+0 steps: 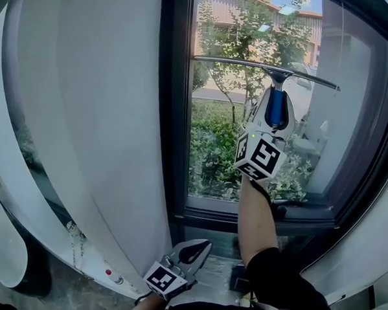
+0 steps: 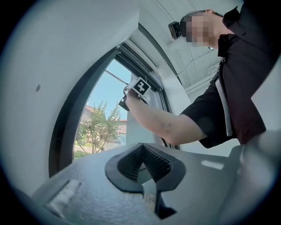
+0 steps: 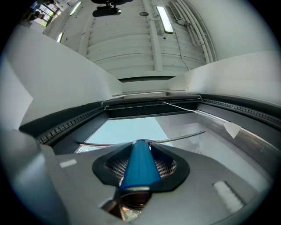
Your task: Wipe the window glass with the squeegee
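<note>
Pinching squeegee [image 1: 241, 63], right gripper [image 1: 276, 109] is pointing it upward, blade crosswise against window glass [image 1: 216, 140]; left gripper [image 1: 197, 249] fingers pressed together.

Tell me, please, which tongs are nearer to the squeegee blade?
Right. The right tongs clamp the squeegee by its blue handle just below the blade on the glass; the left tongs hang far below, near the window's bottom frame.
</note>
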The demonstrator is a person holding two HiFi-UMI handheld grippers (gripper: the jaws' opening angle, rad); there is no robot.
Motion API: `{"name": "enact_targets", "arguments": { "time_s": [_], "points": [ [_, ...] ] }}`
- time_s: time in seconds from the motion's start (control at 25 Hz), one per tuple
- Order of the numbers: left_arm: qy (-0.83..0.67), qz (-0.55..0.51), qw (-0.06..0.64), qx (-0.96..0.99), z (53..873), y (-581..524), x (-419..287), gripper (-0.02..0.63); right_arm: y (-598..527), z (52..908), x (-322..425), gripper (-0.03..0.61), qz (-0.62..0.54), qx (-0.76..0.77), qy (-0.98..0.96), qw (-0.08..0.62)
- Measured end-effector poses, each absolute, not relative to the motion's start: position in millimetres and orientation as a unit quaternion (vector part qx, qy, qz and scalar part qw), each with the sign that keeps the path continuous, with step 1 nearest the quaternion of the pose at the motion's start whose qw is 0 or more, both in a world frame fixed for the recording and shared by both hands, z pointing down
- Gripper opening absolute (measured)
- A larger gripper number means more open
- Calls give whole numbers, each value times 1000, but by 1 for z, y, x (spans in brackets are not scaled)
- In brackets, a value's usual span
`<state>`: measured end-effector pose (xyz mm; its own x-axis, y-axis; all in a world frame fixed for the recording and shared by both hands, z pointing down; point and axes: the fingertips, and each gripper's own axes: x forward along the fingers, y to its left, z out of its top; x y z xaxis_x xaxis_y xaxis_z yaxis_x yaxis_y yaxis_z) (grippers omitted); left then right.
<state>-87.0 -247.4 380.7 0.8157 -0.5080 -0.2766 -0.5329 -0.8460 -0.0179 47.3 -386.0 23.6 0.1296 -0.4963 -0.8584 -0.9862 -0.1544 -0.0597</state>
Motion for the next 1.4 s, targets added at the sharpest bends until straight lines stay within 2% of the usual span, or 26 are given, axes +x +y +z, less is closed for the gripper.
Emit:
{"name": "enact_targets", "arguments": {
  "time_s": [1.4],
  "points": [
    [277,106,34,-955,401,-241,-90,-2,-382,75,48,130,351,-678,561,320]
  ]
}}
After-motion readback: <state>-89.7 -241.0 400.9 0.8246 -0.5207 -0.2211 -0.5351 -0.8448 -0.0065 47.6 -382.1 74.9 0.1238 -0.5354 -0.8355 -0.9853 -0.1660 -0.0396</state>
